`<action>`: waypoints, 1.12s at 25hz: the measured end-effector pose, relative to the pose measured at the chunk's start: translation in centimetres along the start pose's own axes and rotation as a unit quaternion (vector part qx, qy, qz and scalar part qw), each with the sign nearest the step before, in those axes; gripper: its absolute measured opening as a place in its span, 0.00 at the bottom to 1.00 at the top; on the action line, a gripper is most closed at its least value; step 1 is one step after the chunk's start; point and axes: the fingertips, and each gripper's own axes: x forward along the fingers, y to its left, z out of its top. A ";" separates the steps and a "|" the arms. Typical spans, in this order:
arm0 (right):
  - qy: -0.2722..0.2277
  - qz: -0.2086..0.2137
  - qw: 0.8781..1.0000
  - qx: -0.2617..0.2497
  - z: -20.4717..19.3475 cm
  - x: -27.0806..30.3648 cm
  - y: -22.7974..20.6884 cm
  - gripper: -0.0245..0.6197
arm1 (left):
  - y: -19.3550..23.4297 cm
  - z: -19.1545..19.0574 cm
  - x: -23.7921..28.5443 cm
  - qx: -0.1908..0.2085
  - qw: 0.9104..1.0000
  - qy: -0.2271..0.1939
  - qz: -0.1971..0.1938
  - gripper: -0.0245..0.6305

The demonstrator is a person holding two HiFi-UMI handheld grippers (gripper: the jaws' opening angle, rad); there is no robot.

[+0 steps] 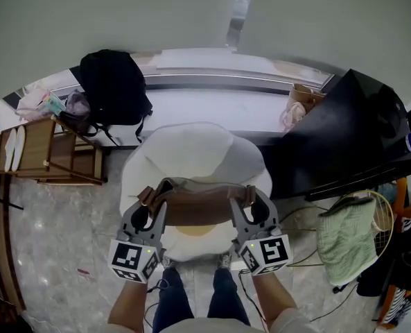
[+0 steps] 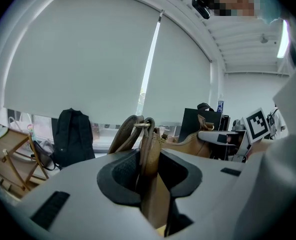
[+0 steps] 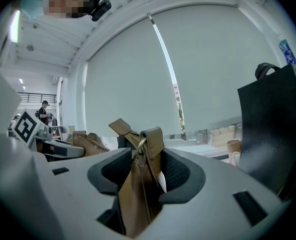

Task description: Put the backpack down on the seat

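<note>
A person stands at a white beanbag seat (image 1: 191, 151) by a window, a two-jaw gripper in each hand, with a tan leather backpack (image 1: 195, 205) slung between the two over the seat's near half. From the head view it cannot be told whether its underside touches the cushion.

The left gripper (image 1: 148, 201) has its jaws clenched on the backpack's left end. The left gripper view shows brown straps and a brass ring (image 2: 143, 126) rising from between the dark pads. The right gripper (image 1: 250, 198) grasps the right end in the same way, and its own view shows a folded leather tab (image 3: 151, 141) pinched between the jaws.

On the far left, a black backpack (image 1: 111, 89) stands upright on the white window ledge (image 1: 205, 106), below a drawn pale blind (image 1: 191, 12). A wooden rack (image 1: 53, 155) stands on the floor at the left, just beside the ledge. To the right of the seat sits a large black bag (image 1: 351, 134), with a green cloth (image 1: 347, 238) draped nearer. The person's dark trousers (image 1: 191, 297) show at the near edge, between the two forearms.
</note>
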 end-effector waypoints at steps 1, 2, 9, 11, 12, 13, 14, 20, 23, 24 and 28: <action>0.001 0.001 1.000 0.002 -0.5 0.4 -0.1 0.35 | 0.3 -0.3 0.3 -0.001 1.000 0.000 0.001 0.21; 0.002 0.001 1.000 0.003 -1.0 0.7 -0.2 0.35 | 0.6 -0.7 0.7 -0.002 1.000 0.000 0.001 0.21; 0.011 -0.006 1.000 0.012 -4.9 3.1 -1.8 0.35 | 1.9 -4.0 3.4 -0.004 1.000 0.008 -0.003 0.21; 0.015 -0.006 1.000 0.013 -6.0 3.8 -2.0 0.35 | 2.4 -5.1 4.0 -0.007 1.000 0.011 -0.003 0.21; 0.014 -0.006 1.000 0.014 -6.5 4.1 -2.1 0.35 | 2.7 -5.5 4.3 -0.008 1.000 0.012 -0.002 0.21; 0.012 -0.006 1.000 0.016 -6.9 4.4 -2.1 0.35 | 2.9 -5.8 4.6 -0.008 1.000 0.013 -0.001 0.21; 0.011 -0.007 1.000 0.017 -7.4 4.7 -2.2 0.35 | 3.1 -6.2 4.9 -0.008 1.000 0.013 -0.001 0.21; 0.016 -0.011 1.000 0.020 -10.0 6.3 -2.9 0.35 | 4.4 -8.4 6.7 -0.004 1.000 0.014 0.002 0.21; 0.018 -0.013 1.000 0.021 -11.3 7.1 -3.4 0.34 | 4.9 -9.7 7.7 -0.009 1.000 0.017 0.002 0.21; 0.018 -0.013 1.000 0.022 -11.7 7.4 -3.5 0.34 | 5.1 -10.1 8.0 -0.011 1.000 0.017 0.002 0.21; 0.022 -0.008 0.999 0.021 -13.5 8.5 -4.0 0.34 | 6.0 -11.7 9.3 -0.015 1.000 0.018 0.004 0.21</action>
